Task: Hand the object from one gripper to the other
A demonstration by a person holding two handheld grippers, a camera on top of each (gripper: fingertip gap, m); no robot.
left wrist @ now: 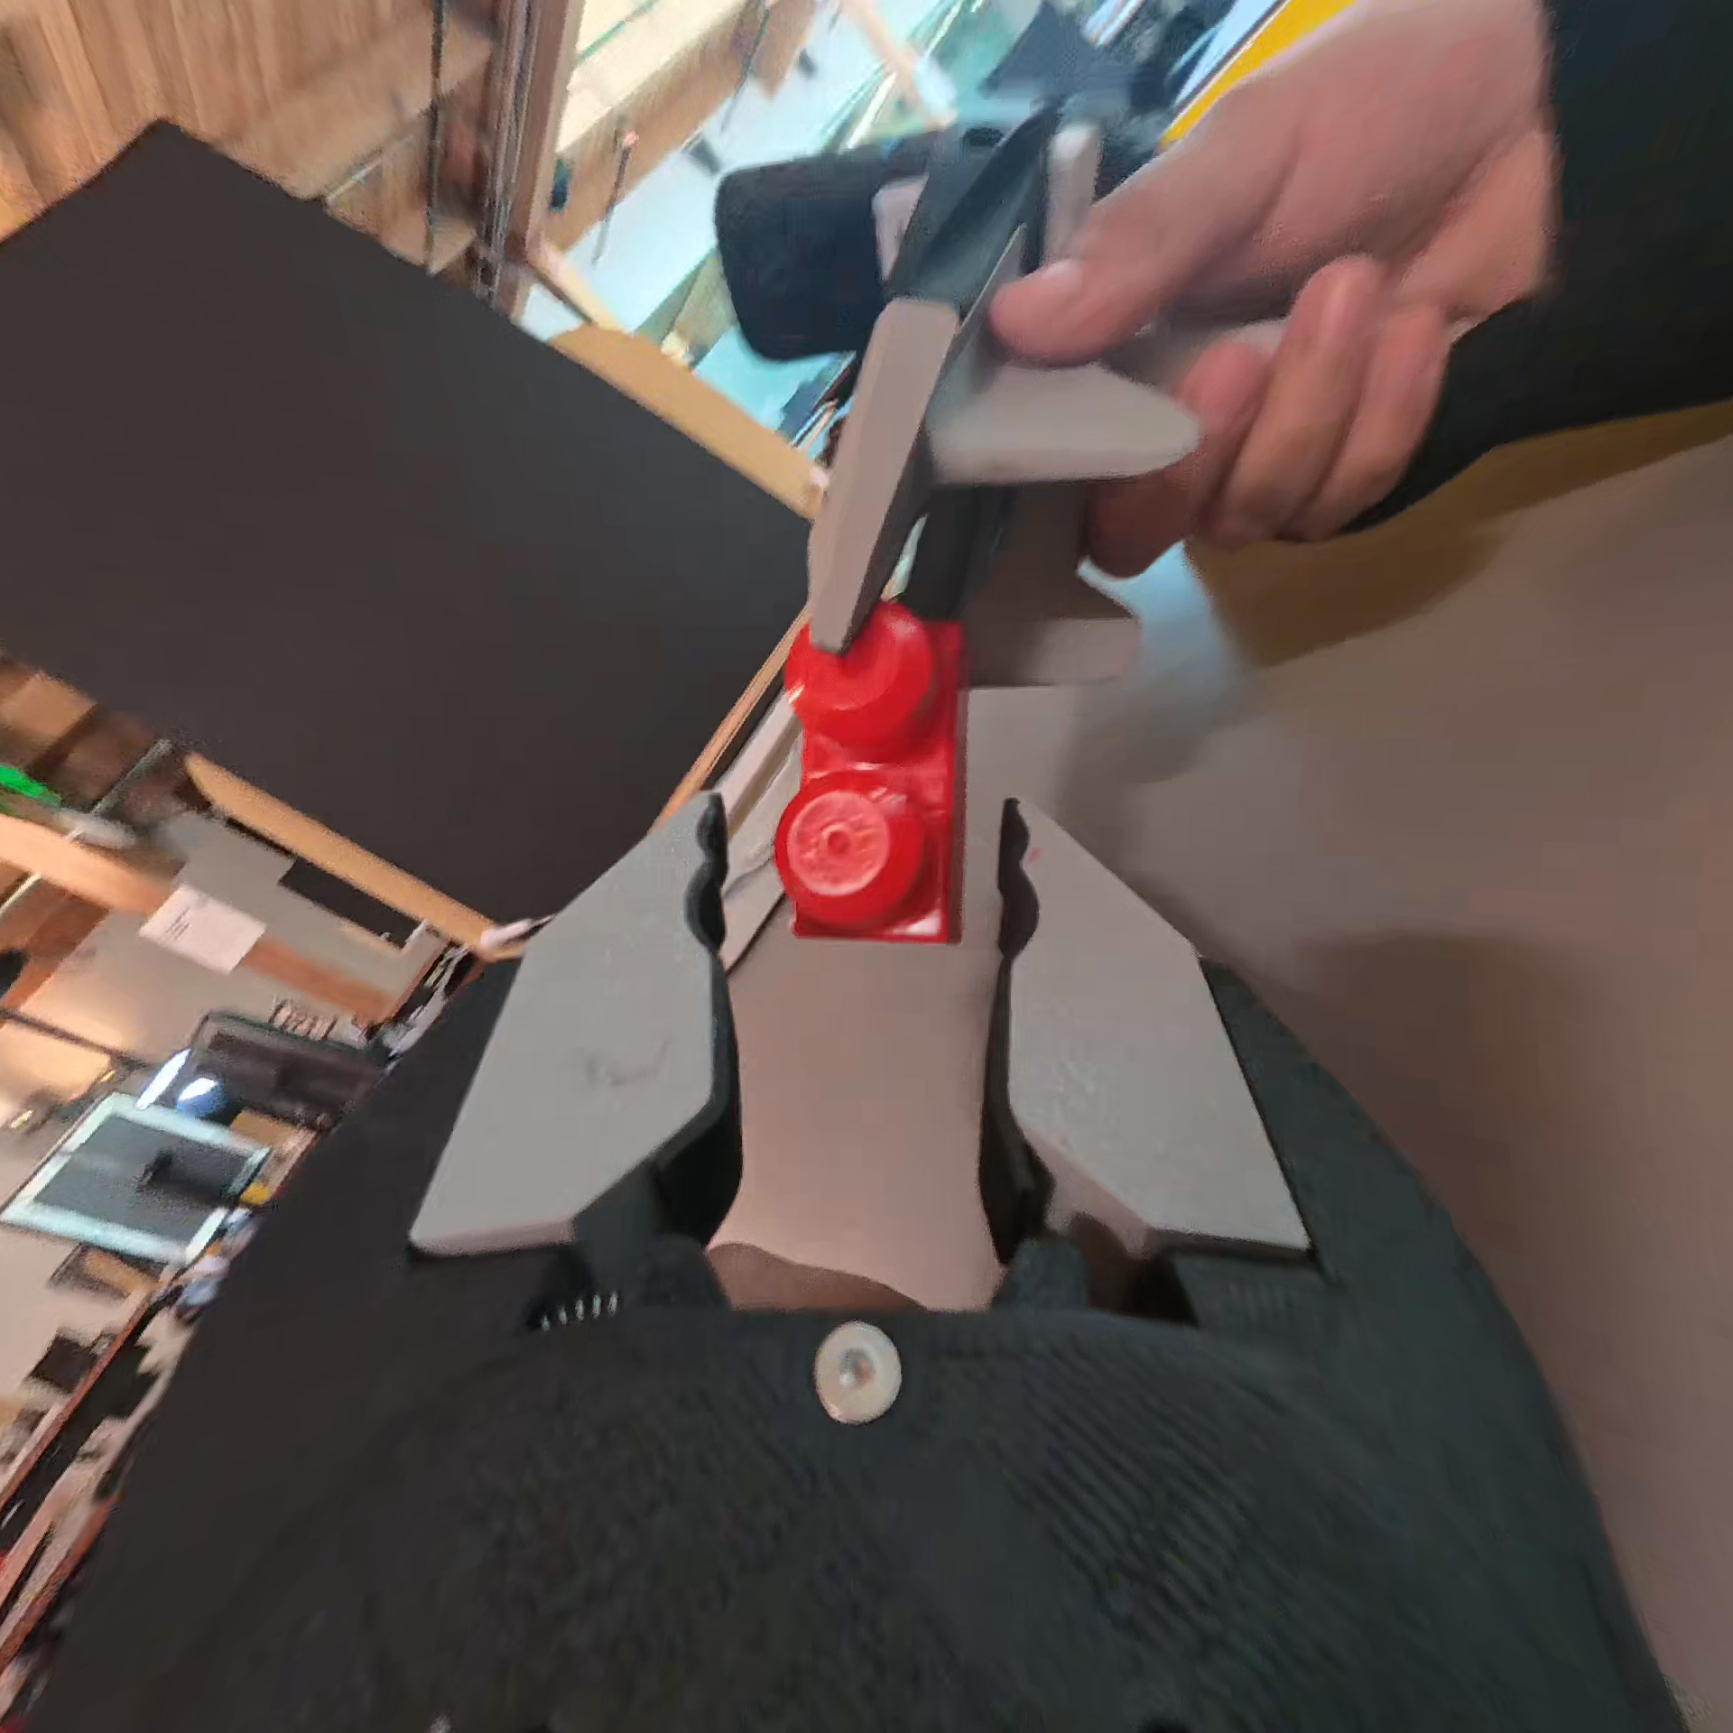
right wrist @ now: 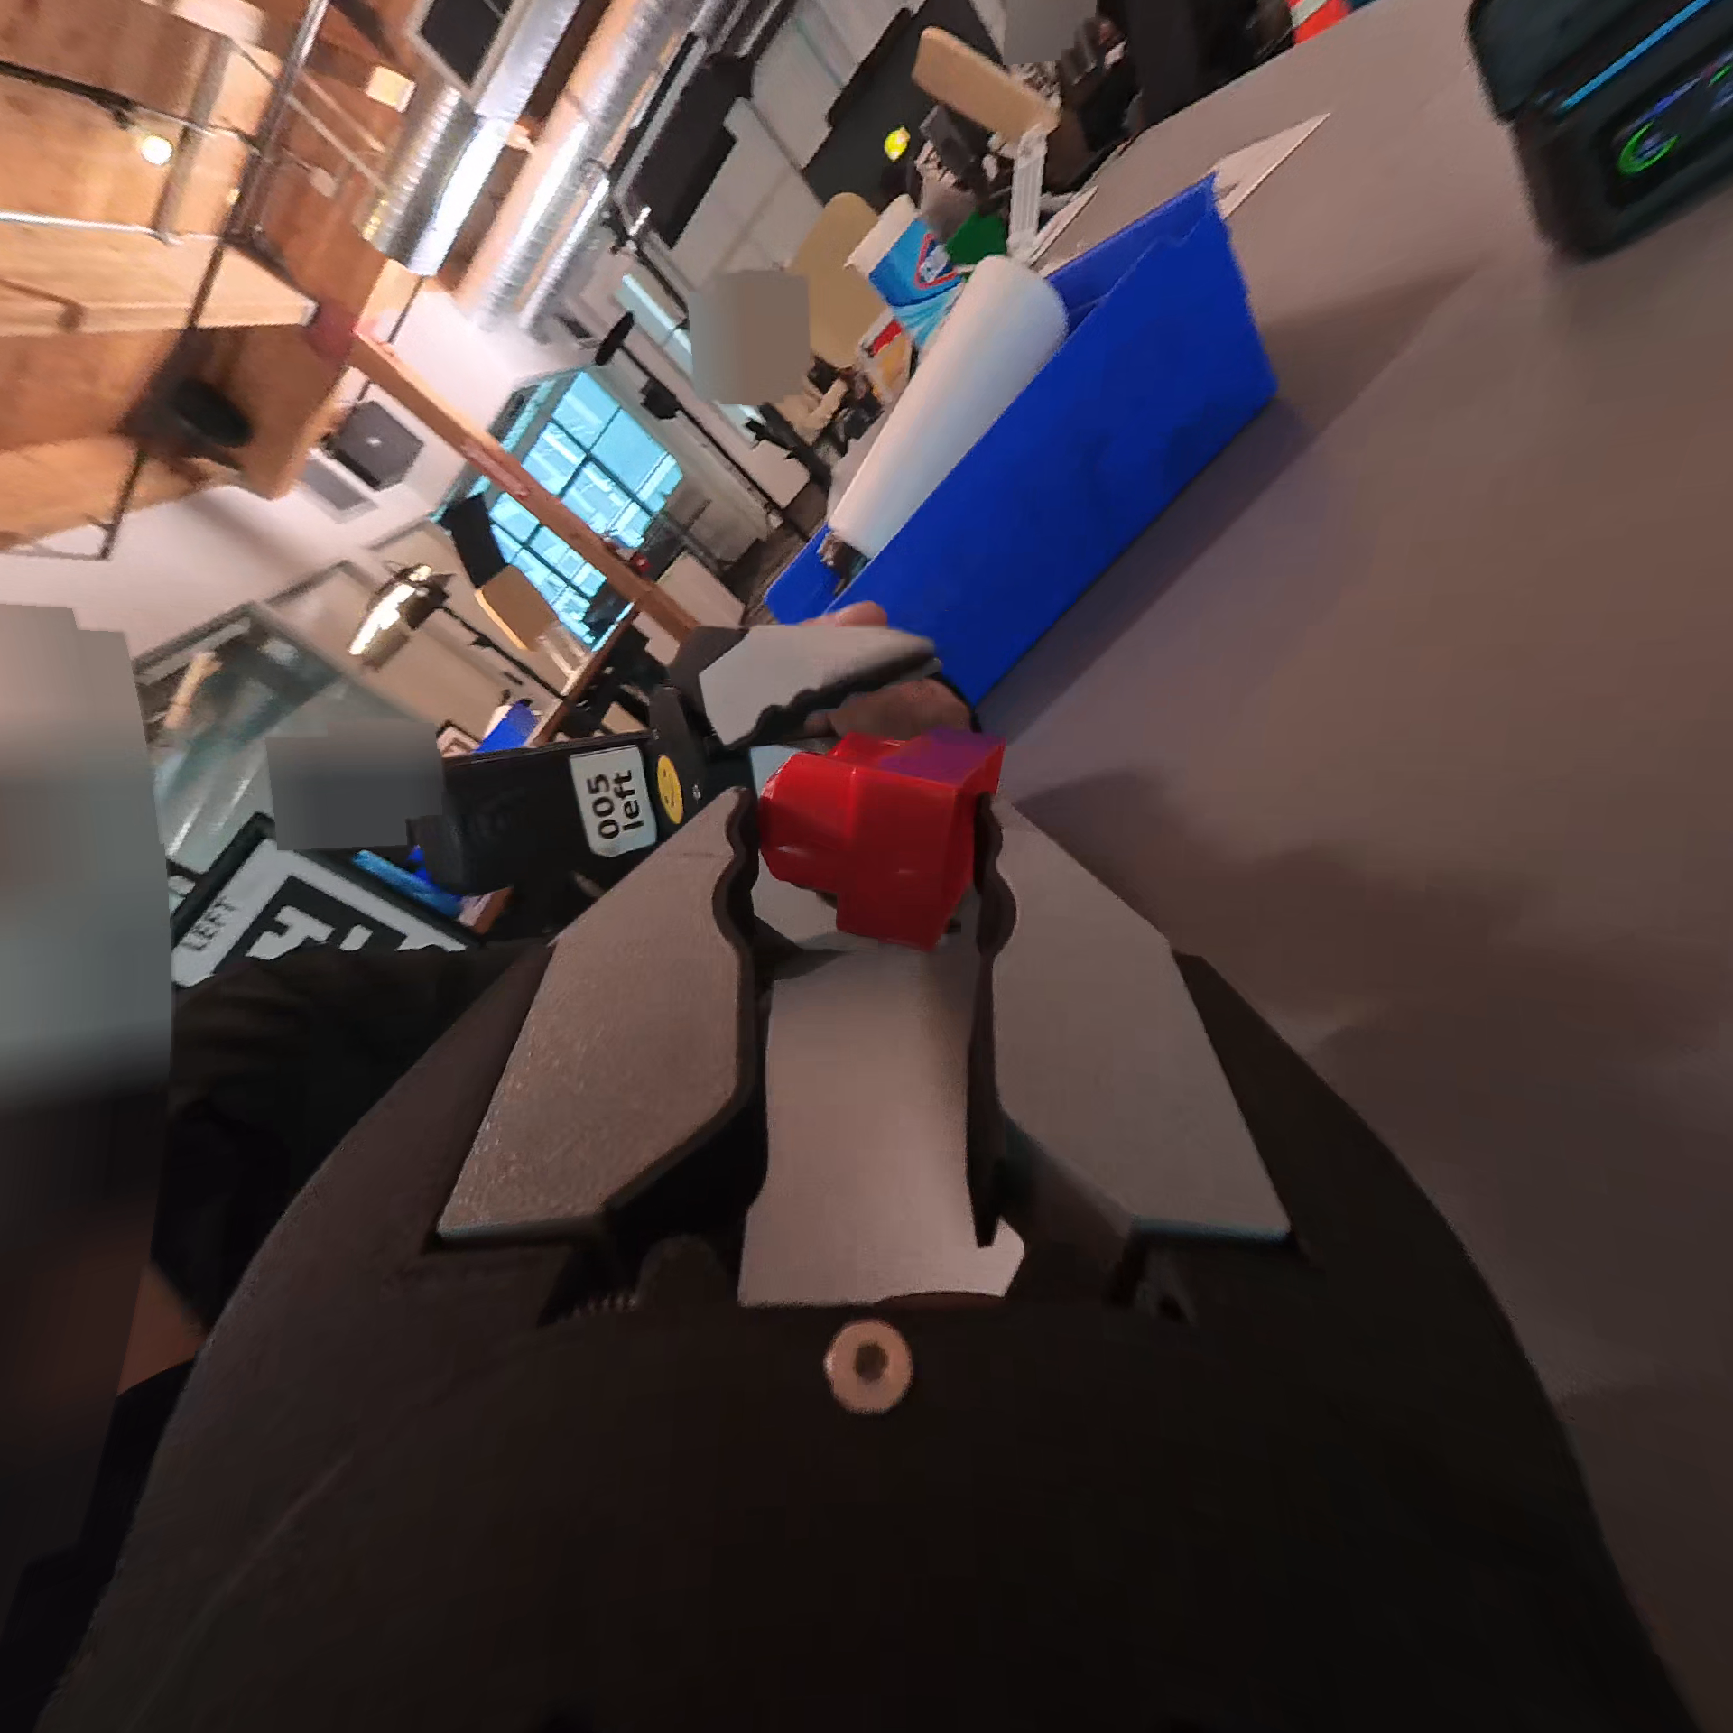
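Observation:
A red two-stud toy brick (left wrist: 872, 778) hangs in the air over the grey table (left wrist: 1407, 938). In the left wrist view my right gripper (left wrist: 928, 647) comes down from above and is shut on the brick's upper end, one finger pressing on a stud. My left gripper (left wrist: 863, 863) is open, and the brick's lower end sits between its fingertips with a gap on each side. In the right wrist view my right gripper (right wrist: 867, 844) clamps the brick (right wrist: 872, 835) between both pads. The left gripper's grey fingers (right wrist: 806, 670) show just beyond it.
A blue bin (right wrist: 1078, 488) holding a white roll (right wrist: 947, 403) stands on the table behind the brick. A black device (right wrist: 1613, 141) sits at the far right. A black board (left wrist: 328, 469) stands to the left. A person's hand (left wrist: 1313, 281) holds the right gripper. Both grippers' tips are close together, under 4 cm apart. Left tips and right tips are each some 35 centimeters from the black device (right wrist: 1613, 141).

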